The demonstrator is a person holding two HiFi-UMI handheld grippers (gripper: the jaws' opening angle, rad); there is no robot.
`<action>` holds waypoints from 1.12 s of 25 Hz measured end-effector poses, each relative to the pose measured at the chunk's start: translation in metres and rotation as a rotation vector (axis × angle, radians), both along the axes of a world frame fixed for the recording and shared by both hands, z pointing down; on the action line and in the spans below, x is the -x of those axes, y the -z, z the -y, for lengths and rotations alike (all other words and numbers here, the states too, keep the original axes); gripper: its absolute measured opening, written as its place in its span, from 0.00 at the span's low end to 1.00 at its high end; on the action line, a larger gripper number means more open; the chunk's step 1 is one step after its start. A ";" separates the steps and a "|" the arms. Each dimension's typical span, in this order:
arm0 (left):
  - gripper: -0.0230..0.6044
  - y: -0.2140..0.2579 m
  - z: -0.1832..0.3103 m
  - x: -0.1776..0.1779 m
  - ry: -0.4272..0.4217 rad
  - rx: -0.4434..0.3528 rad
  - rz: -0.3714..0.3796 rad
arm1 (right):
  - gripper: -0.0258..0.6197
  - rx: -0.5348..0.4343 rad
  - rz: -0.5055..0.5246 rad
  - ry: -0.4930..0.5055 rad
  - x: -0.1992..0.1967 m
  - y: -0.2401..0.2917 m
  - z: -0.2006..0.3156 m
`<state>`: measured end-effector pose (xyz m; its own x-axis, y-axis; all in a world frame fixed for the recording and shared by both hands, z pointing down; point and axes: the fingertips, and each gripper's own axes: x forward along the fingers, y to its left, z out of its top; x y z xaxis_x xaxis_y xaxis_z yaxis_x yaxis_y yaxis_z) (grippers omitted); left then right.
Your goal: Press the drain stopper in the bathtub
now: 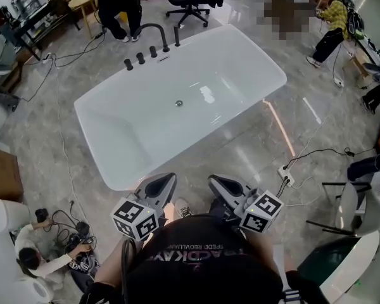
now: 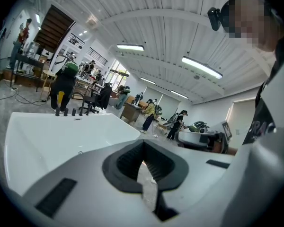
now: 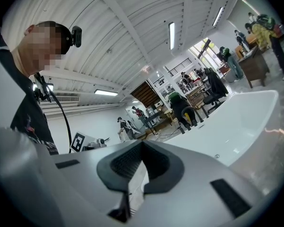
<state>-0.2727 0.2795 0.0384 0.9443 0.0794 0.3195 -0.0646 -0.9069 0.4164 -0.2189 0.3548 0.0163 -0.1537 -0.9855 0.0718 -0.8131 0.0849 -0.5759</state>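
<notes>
From above, the drain stopper [image 1: 178, 103] sits at the middle of the white bathtub [image 1: 114, 128], well apart from the left tool [image 1: 170, 180] and right tool [image 1: 213, 181]. The left gripper view shows the left tool's jaws closed, holding nothing. The right gripper view shows the right tool likewise closed and empty.
</notes>
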 end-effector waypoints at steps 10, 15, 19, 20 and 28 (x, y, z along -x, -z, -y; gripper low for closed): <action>0.05 0.000 -0.005 -0.011 -0.014 -0.003 0.009 | 0.06 -0.005 0.012 -0.016 -0.011 0.000 -0.007; 0.05 0.001 -0.006 -0.013 -0.016 -0.002 0.020 | 0.06 -0.004 0.025 -0.011 -0.013 0.000 -0.006; 0.05 0.000 -0.008 -0.017 -0.010 -0.002 0.030 | 0.06 -0.007 0.034 0.000 -0.018 0.000 -0.006; 0.05 0.000 -0.008 -0.018 -0.009 -0.002 0.032 | 0.06 -0.009 0.036 0.003 -0.019 0.000 -0.006; 0.05 -0.007 -0.010 -0.026 0.009 0.008 0.053 | 0.06 -0.014 0.056 0.014 -0.032 -0.004 -0.004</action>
